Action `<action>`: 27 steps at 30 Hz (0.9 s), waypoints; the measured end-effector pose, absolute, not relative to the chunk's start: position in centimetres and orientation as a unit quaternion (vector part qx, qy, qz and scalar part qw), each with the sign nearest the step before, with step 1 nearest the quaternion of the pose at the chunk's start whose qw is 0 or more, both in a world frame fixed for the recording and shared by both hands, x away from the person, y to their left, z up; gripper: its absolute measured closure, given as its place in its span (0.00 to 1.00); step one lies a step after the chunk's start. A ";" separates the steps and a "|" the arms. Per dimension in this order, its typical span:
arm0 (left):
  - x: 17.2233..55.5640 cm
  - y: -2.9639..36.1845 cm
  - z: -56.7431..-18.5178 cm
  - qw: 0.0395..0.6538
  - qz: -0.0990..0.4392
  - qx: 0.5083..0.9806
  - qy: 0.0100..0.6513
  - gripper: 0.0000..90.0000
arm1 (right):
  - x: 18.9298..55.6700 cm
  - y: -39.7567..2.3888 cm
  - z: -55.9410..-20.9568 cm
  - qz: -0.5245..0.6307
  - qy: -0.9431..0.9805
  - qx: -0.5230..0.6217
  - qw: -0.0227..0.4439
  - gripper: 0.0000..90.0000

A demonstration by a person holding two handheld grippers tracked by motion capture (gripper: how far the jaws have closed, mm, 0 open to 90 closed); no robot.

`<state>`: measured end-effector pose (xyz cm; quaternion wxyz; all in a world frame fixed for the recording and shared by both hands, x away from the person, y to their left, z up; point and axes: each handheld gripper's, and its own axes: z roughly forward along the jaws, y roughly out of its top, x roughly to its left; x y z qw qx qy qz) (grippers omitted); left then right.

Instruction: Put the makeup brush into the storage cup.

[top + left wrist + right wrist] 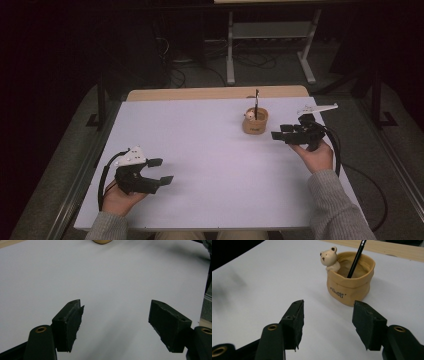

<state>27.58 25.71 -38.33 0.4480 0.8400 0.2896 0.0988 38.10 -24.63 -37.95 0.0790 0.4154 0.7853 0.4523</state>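
A tan sack-shaped pen holder (255,121) (350,281) with a small bear figure (328,258) on its rim stands on the white table (210,165), toward the back right. A black pen (256,102) (356,259) leans upright inside it. My right gripper (283,132) (327,323) hovers just right of the holder, open, with nothing between its jaws. My left gripper (161,171) (115,325) rests near the front left of the table, open wide and empty, pointing across the bare surface; the holder's base (102,241) peeks in at the top of its view.
A wooden strip (215,93) runs along the table's far edge. Beyond it stand a desk frame (270,45) and loose cables on the floor. Dark carpet surrounds the table on both sides.
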 end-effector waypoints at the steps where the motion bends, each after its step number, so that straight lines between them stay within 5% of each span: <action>1: 27.6 25.7 -38.3 0.448 0.099 0.840 0.290 0.29 | 38.0 -24.6 -38.1 0.453 0.785 0.415 0.079 0.46; 27: 27.5 26.0 -38.2 0.445 0.107 0.839 0.294 0.27 | 34.9 -24.1 -38.4 0.458 0.787 0.402 0.094 0.41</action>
